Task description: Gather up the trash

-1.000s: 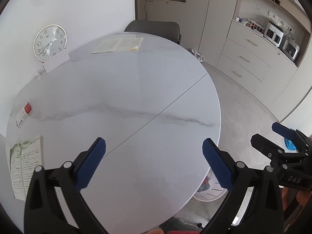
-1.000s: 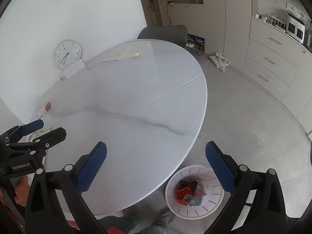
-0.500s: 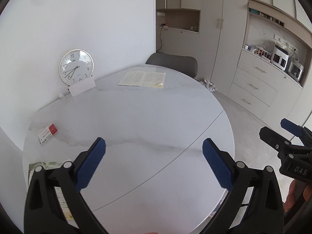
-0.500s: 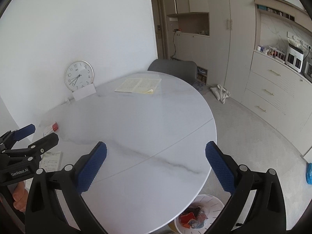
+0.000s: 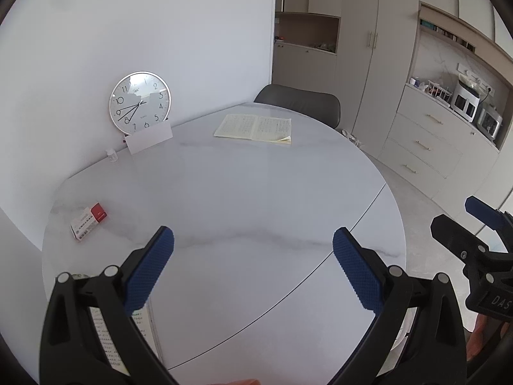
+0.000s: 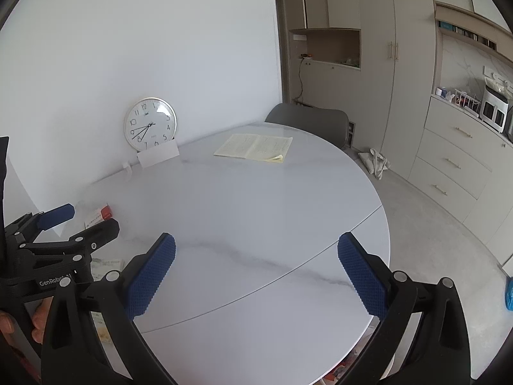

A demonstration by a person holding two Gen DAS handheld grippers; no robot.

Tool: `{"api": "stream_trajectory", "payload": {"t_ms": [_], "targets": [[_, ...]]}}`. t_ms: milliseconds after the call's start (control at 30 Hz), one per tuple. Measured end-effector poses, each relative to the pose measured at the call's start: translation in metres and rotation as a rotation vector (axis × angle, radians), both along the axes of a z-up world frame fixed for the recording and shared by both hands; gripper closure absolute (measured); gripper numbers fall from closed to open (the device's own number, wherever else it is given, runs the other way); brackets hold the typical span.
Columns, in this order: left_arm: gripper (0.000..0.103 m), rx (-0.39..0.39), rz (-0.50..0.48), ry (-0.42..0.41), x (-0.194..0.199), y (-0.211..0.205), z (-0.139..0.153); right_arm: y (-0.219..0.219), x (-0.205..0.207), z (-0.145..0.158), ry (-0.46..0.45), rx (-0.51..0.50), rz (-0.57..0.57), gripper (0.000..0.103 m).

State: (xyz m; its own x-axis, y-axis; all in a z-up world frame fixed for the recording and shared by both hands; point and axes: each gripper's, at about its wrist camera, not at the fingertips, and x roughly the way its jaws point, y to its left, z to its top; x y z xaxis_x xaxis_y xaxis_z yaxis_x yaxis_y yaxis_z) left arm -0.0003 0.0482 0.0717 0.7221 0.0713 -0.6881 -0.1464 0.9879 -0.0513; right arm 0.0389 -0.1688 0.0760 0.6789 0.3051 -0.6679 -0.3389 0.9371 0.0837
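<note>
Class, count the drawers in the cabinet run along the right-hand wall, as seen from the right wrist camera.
3, stacked: top drawer, middle drawer, bottom drawer. More may lie beyond the picture's right edge.

Home dining room: table (image 5: 224,192), cabinets (image 5: 426,141).

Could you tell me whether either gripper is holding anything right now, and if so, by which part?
Nothing is held: the left gripper and right gripper are both open above the table.
</note>
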Motion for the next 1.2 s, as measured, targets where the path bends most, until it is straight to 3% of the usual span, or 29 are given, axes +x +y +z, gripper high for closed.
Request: {"api": "stream_trajectory", "payload": {"t_ms": [467,1200], "targets": [[0.008,-0.023,-0.054,0.013,0.005,-0.004,-0.008,0.001,0.004,-0.006,0.029,-0.037,-0.042,0.002],[0.008,-0.011,-0.043,0.03,0.014,-0.007,-0.012,0.003,0.015,-0.011,0.046,-0.035,-0.037,0.002]]}}
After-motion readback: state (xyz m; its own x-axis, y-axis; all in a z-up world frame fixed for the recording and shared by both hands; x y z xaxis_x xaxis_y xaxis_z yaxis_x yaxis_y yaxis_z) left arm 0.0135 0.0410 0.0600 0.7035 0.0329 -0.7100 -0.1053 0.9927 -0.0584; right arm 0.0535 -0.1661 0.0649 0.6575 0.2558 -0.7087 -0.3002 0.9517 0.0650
